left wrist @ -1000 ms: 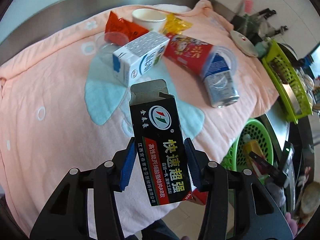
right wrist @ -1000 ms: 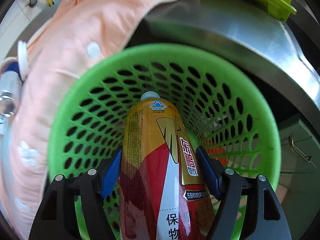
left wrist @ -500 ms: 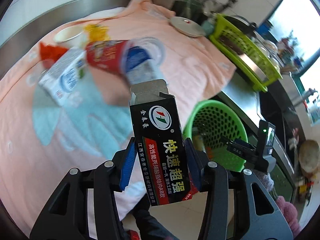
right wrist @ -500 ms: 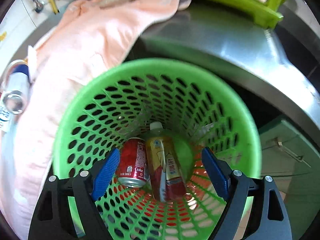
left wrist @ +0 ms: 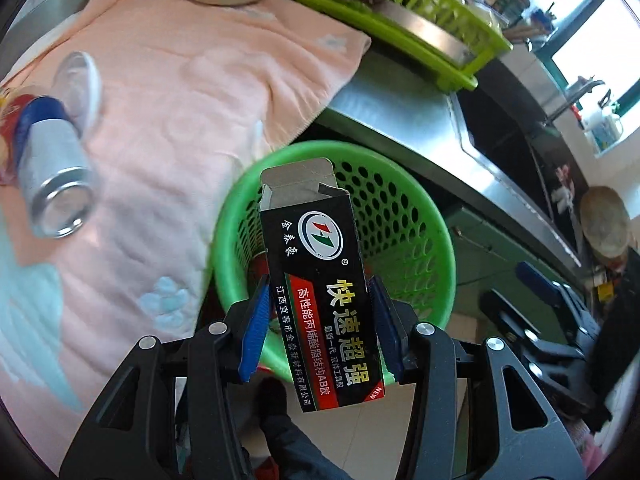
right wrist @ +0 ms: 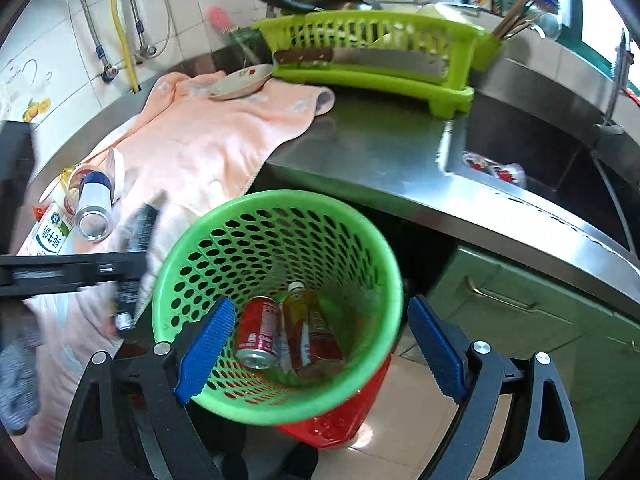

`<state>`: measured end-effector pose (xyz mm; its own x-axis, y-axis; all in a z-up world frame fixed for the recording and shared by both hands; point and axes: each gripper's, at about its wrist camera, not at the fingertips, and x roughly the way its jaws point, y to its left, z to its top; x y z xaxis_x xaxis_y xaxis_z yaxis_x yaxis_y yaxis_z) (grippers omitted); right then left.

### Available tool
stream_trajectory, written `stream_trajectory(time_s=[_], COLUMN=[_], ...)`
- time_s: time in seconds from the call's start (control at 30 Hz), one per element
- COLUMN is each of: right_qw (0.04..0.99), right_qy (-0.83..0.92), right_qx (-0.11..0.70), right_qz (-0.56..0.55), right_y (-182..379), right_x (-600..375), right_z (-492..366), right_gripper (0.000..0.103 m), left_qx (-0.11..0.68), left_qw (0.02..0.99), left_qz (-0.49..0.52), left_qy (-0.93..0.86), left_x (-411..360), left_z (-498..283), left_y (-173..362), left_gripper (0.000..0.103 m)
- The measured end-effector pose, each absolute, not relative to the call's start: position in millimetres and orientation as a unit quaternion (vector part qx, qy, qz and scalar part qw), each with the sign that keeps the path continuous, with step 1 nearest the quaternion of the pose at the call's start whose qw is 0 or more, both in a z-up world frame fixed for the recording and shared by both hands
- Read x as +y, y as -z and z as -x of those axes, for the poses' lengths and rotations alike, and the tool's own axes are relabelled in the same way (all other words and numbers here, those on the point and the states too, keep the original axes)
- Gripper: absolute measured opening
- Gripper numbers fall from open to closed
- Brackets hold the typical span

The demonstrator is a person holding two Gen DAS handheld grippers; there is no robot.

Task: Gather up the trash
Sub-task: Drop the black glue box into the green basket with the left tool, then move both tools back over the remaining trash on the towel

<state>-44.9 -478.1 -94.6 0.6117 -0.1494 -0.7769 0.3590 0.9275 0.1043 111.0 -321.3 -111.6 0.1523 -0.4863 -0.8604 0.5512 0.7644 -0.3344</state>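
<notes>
My left gripper [left wrist: 318, 320] is shut on a black glue box [left wrist: 320, 280] with an open top flap, held upright over the near rim of the green perforated bin [left wrist: 404, 216]. My right gripper [right wrist: 320, 344] is open and empty above the same green bin [right wrist: 192, 256]. A red Coke can [right wrist: 258, 336] and a gold-and-red drink bottle [right wrist: 310, 328] lie at the bin's bottom. On the pink towel [left wrist: 168, 92] a silver-and-blue can [left wrist: 52, 184] lies on its side; it also shows in the right wrist view [right wrist: 94, 208], beside a white milk carton [right wrist: 46, 236].
A lime dish rack [right wrist: 372, 60] with a cleaver stands on the steel counter [right wrist: 372, 148]. A plate [right wrist: 240, 80] rests on the towel's far edge. The sink [right wrist: 532, 148] is at the right. A red bin [right wrist: 344, 412] sits under the green one. Green cabinet doors [right wrist: 520, 320] are below the counter.
My right gripper let go of the gold-and-red bottle into the bin, opened, and pulled back and up. My left gripper swung right from the towel to the bin, still holding the box.
</notes>
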Motion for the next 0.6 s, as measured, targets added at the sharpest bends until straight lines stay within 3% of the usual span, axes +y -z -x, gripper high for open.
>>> stream_trajectory(time_s=[0.3,0.43,0.6], right_qw=[0.891,0.892,0.895], right_qy=[0.159,0.159,0.154], right_qx=[0.402,0.398,0.394], right_qz=[-0.138,-0.144,-0.141], right_y=[85.2,82.2,75.8], right_x=[-483.8,-484.4,-476.9], right_z=[77.1,78.8,74.0], right_gripper=[0.087,0.087,0.087], left_qx=[0.573,0.565,0.553], left_qw=[0.732,0.735,0.742], left_qz=[-0.066,-0.075,-0.069], left_qy=[0.362,0.368,0.373], left_x=[-369.4,-372.2,-362.6], left_z=[-106.3,-102.2,-103.0], left_y=[143.8,142.9,133.0], left_gripper=[0.050,0.064,0.066])
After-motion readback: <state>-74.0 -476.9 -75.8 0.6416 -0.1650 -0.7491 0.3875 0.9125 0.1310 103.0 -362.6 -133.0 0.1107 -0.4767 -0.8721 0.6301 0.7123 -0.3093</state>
